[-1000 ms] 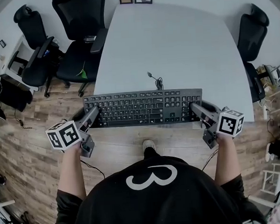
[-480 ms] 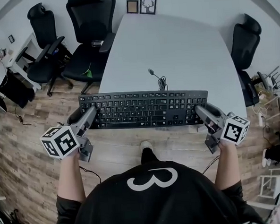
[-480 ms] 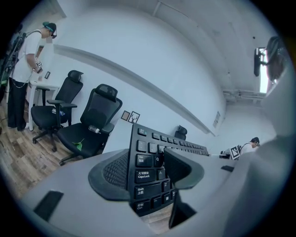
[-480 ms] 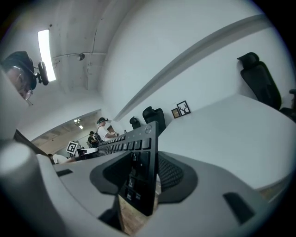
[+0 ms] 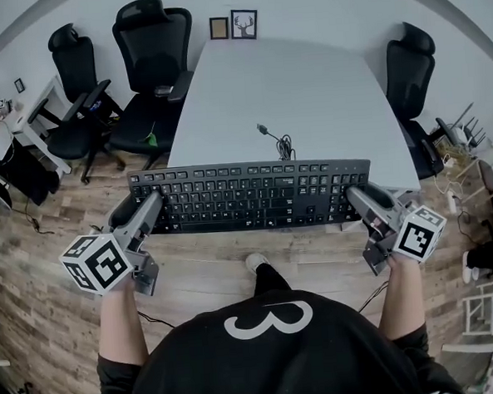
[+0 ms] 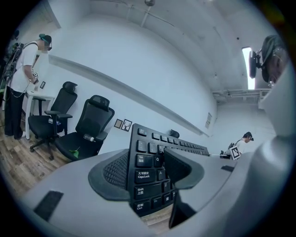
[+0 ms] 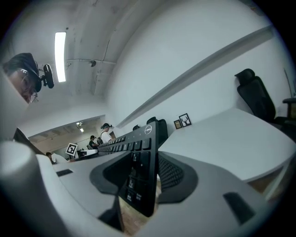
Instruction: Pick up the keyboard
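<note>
A black full-size keyboard (image 5: 251,196) hangs level in front of the white table's near edge, held at both ends. My left gripper (image 5: 147,208) is shut on its left end, with one jaw over the keys and the other beneath. My right gripper (image 5: 356,198) is shut on the right end in the same way. In the left gripper view the keyboard (image 6: 148,162) stands edge-on between the pads of the left gripper (image 6: 148,172). The right gripper view shows the keyboard's (image 7: 141,152) number-pad end clamped in the right gripper (image 7: 141,176).
The keyboard's cable (image 5: 275,142) trails back onto the white table (image 5: 306,80). Black office chairs stand at the left (image 5: 151,64) and right (image 5: 407,66) of the table. A small desk (image 5: 13,123) is at the far left. A person (image 6: 21,88) stands by it. The floor is wood.
Both grippers have carried the keyboard up toward the head camera and toward the person. It now looks larger and overhangs the table's front edge.
</note>
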Demonstrator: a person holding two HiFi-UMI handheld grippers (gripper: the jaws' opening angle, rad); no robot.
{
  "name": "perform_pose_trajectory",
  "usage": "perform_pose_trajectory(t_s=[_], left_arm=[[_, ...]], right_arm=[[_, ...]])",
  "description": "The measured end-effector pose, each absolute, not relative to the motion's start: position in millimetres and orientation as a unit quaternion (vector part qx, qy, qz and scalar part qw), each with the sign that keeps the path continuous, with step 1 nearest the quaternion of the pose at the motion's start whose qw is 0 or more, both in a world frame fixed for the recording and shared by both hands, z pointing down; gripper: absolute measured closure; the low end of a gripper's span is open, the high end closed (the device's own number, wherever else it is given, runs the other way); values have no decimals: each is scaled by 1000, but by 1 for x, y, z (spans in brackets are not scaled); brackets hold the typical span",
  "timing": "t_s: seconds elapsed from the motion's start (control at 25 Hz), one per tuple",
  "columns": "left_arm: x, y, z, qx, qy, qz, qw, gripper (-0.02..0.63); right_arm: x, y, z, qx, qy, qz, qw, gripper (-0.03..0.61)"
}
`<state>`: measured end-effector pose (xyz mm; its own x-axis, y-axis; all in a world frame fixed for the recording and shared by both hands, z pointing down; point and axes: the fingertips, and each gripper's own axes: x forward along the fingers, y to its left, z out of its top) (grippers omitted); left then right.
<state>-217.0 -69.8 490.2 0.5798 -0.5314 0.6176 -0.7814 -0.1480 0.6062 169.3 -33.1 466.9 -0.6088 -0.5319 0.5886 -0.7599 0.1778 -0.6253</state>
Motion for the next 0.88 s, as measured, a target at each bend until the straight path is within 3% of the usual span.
perform_pose_trajectory(t_s=[0.88], left_arm=[[-216, -77, 489, 754, -429, 126, 481, 382]], right_arm=[[170, -30, 463, 445, -751, 476, 105, 411]])
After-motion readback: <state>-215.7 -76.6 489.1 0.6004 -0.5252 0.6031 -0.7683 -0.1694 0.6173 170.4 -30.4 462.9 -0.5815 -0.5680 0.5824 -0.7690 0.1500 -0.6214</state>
